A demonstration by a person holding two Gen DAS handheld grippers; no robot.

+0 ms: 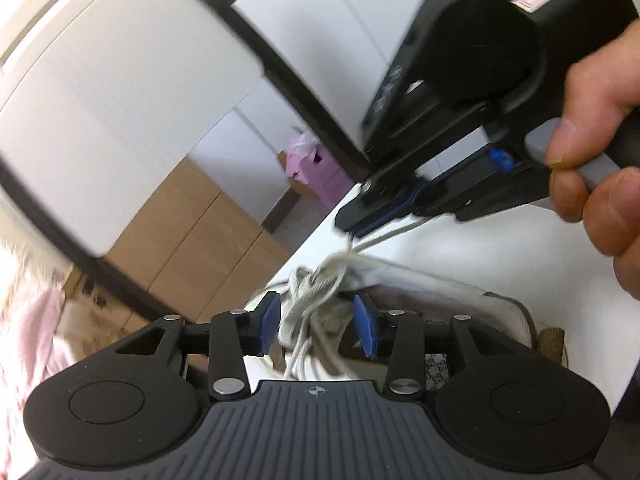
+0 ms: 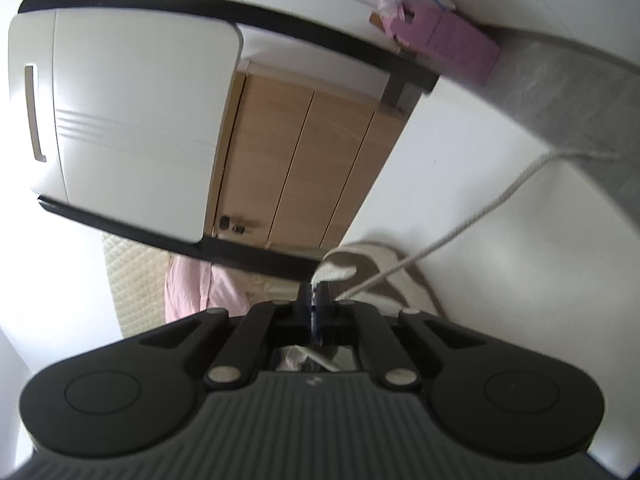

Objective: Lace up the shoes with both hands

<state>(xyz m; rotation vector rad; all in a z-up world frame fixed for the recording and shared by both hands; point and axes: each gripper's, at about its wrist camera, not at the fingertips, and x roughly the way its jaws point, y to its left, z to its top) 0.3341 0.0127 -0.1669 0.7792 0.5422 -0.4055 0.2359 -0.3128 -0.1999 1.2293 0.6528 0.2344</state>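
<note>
White wall (image 2: 460, 152), wooden cabinet (image 2: 304, 168), grey floor (image 2: 580, 92)

Laces (image 1: 316, 300) lie bunched on the shoe (image 1: 460, 300) — shoe on table (image 1: 480, 240).

My right gripper (image 2: 318, 312) is pinched closed. A pale lace (image 2: 460, 232) runs from it toward the far right. The shoe (image 2: 384, 268) lies just beyond on the white table (image 2: 500, 260).
</note>
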